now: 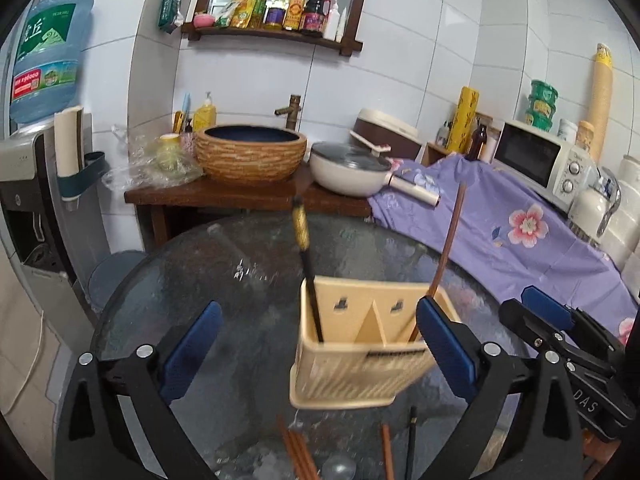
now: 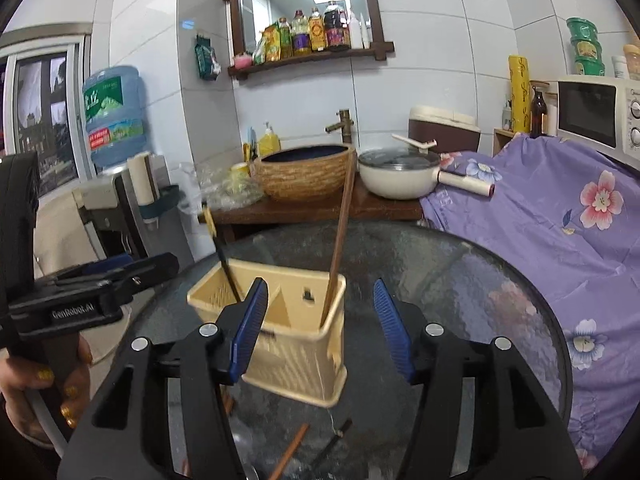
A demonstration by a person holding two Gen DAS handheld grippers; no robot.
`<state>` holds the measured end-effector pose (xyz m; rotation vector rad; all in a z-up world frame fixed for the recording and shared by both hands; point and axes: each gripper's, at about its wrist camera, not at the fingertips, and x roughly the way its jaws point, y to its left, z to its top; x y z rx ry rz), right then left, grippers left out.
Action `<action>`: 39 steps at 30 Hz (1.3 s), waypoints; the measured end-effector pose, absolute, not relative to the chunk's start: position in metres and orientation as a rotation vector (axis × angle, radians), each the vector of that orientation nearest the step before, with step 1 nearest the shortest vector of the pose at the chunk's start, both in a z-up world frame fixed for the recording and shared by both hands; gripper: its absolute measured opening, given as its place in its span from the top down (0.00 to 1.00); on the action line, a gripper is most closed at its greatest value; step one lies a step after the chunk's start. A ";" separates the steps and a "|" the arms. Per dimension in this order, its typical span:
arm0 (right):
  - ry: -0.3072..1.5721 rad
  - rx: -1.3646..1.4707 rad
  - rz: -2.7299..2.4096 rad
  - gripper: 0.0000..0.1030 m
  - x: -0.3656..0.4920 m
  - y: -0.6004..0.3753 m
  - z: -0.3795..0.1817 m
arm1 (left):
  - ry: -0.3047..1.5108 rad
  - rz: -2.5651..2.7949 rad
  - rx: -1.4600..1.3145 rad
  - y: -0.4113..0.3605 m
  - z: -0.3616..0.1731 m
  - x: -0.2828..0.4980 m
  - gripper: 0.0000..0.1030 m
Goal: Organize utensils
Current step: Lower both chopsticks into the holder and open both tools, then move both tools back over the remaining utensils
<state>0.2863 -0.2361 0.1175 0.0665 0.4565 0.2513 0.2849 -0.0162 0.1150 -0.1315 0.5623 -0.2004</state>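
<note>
Both grippers' ribbed blue fingers (image 1: 192, 350) (image 2: 390, 334) gape empty around the slatted cream holder (image 1: 360, 354).

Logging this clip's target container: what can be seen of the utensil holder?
The holder is a cream plastic box, open on top, with slotted walls, a sloped divider making two compartments, and two hanging slots in the taller back wall. It appears to stand upright on the glass table. A black chopstick with a gold-patterned top leans in one end compartment, a brown chopstick in the other. Both open grippers are near it; contact is unclear.
</note>
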 end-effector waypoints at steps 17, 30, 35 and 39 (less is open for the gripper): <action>0.812 -0.010 0.254 0.50 0.242 -0.219 -0.012 | 0.820 -0.142 -0.059 0.008 0.009 0.228 0.12; 0.913 -0.022 0.217 0.59 0.257 -0.206 -0.040 | 0.933 -0.167 -0.056 0.004 -0.032 0.206 0.39; 0.930 -0.029 0.217 0.65 0.262 -0.201 -0.044 | 0.948 -0.200 -0.047 -0.003 -0.035 0.196 0.48; 0.940 -0.026 0.216 0.65 0.265 -0.201 -0.045 | 0.965 -0.223 -0.035 -0.009 -0.039 0.191 0.52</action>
